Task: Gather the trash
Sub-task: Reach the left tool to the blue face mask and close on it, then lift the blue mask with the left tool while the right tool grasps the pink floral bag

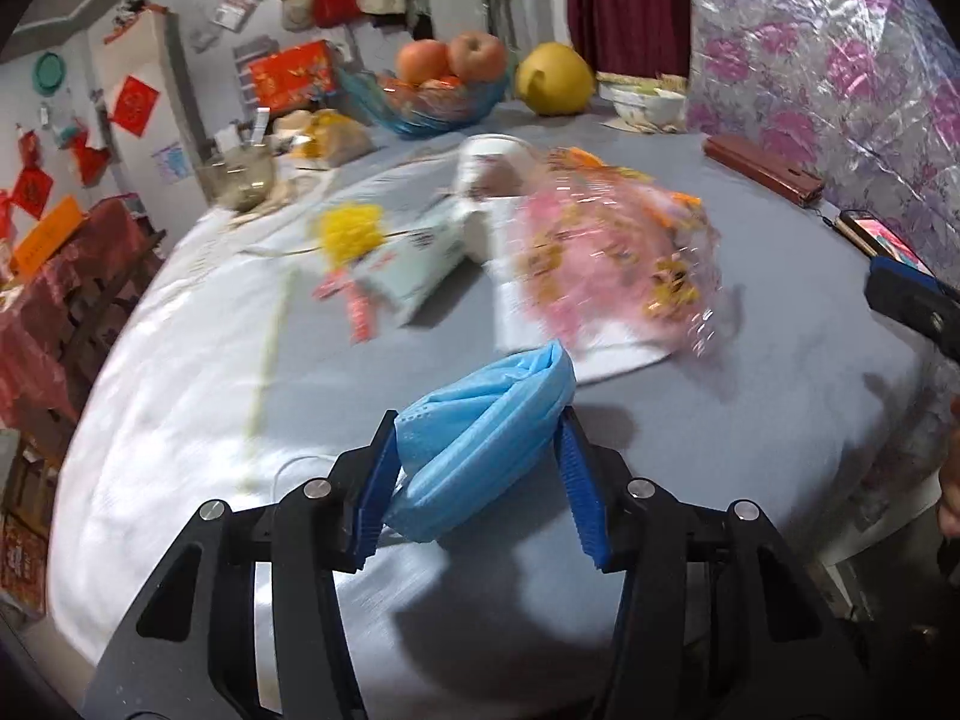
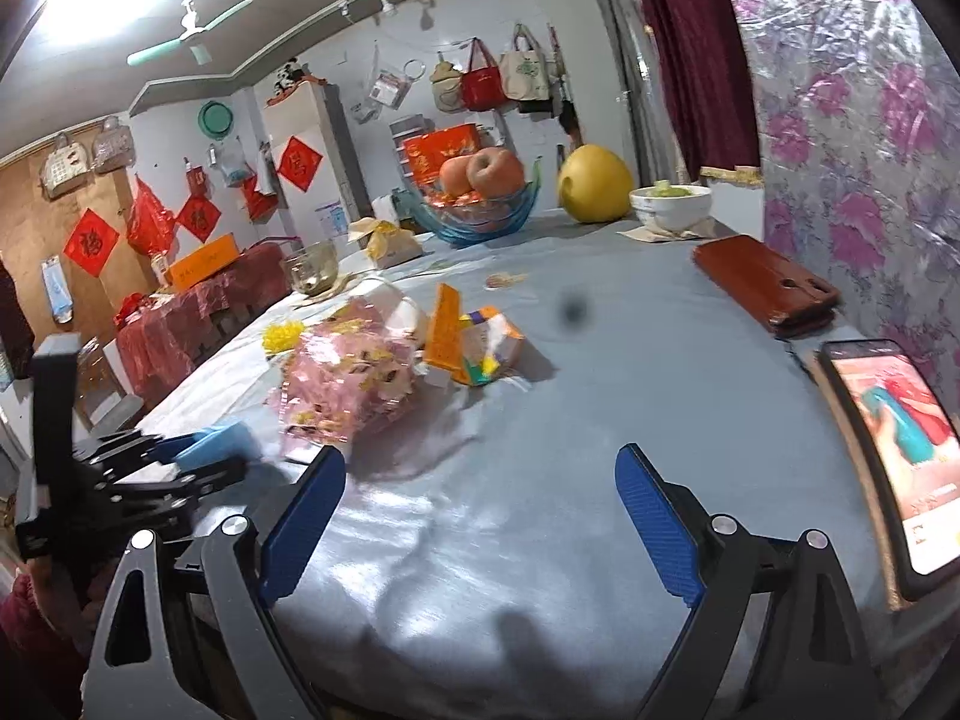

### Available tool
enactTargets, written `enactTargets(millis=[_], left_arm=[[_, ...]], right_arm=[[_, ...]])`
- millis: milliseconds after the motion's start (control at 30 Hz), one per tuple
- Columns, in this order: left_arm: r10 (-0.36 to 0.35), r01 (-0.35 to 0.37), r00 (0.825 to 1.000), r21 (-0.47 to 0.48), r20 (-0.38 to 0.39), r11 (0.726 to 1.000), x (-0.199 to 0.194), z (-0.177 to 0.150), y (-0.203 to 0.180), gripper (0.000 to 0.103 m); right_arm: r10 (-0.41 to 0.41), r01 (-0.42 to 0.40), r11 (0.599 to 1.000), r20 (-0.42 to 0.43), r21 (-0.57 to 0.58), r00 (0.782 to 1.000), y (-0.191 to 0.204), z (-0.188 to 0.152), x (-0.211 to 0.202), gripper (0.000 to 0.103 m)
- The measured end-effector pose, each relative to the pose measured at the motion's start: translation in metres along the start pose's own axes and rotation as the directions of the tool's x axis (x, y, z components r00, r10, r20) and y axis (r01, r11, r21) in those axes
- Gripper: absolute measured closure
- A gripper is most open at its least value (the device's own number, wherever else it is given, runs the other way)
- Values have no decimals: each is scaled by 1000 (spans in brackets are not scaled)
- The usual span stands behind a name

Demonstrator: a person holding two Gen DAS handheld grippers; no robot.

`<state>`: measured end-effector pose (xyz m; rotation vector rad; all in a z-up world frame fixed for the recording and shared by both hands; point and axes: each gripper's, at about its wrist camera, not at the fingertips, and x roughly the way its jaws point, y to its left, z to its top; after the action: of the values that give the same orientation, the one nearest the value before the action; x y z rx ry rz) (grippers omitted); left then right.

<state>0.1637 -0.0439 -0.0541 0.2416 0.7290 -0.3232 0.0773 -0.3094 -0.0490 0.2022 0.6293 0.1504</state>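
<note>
The left tongs (image 1: 480, 450) are clenching a crumpled blue face mask (image 1: 480, 450): both ribbed blue pads are pressing into its folds, and the mask is bulging forward past the fingertips, just above the grey cloth of the worktop (image 1: 750, 330). A thin white ear loop is trailing from the mask's left side onto the cloth. In the right wrist view the same tongs (image 2: 216, 450) are showing at the left edge with the blue mask (image 2: 222, 441) sticking out of them.

The right tongs (image 2: 480, 468) are standing released, their blue pads wide apart with only bare cloth between them.

Beyond the mask more litter is lying in a loose cluster near the middle of the worktop: a crinkled pink plastic wrapper (image 1: 612, 252) printed with yellow shapes, resting partly on a white sheet of paper (image 1: 576, 348); a tipped paper cup (image 1: 492, 168) behind it; a pale packet (image 1: 414, 264) beside the cup; a yellow tuft of shredded material (image 1: 351, 228); and small red scraps (image 1: 354, 306). The left view is blurred, so finer detail there cannot be told.

Farther back a blue glass bowl (image 2: 480, 210) is holding apples (image 2: 480, 174), with a yellow pomelo (image 2: 594, 183) and a white bowl (image 2: 669, 204) beside it. A brown wallet (image 2: 768, 288) and a lit phone (image 2: 888, 450) are lying along the right edge.
</note>
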Motion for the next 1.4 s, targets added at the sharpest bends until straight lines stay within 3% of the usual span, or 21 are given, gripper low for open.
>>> enactTargets(millis=[233, 400, 767, 800, 867, 967, 1167, 1400], left_arm=[[81, -85, 996, -145, -33, 986, -17, -20, 60, 52], [75, -81, 996, -191, -40, 978, -14, -25, 71, 51], [77, -82, 997, -205, -30, 975, -2, -26, 74, 48], [75, -80, 997, -210, -31, 974, -1, -26, 75, 48], [72, -77, 997, -218, -31, 973, 0, -25, 76, 48], [68, -73, 997, -226, -32, 971, 0, -23, 77, 48], [58, -62, 998, -236, -23, 970, -4, -21, 76, 48], [73, -70, 997, -239, 5, 969, -16, -18, 72, 50]], right_arm=[[86, -89, 995, -58, -53, 995, 41, 10, 30, 13], [94, -100, 991, -76, -85, 993, 68, 19, 52, 6], [107, -98, 993, -156, 66, 982, 67, 34, 103, 7], [94, -87, 994, -138, 60, 986, 68, 34, 102, 13], [107, -102, 994, -115, 48, 988, 69, 36, 101, 61], [117, -113, 992, -68, 54, 991, 67, 38, 91, 73], [131, -132, 990, 39, 39, 991, 63, 47, 55, 73], [172, -177, 983, 84, 56, 982, 64, 53, 32, 73]])
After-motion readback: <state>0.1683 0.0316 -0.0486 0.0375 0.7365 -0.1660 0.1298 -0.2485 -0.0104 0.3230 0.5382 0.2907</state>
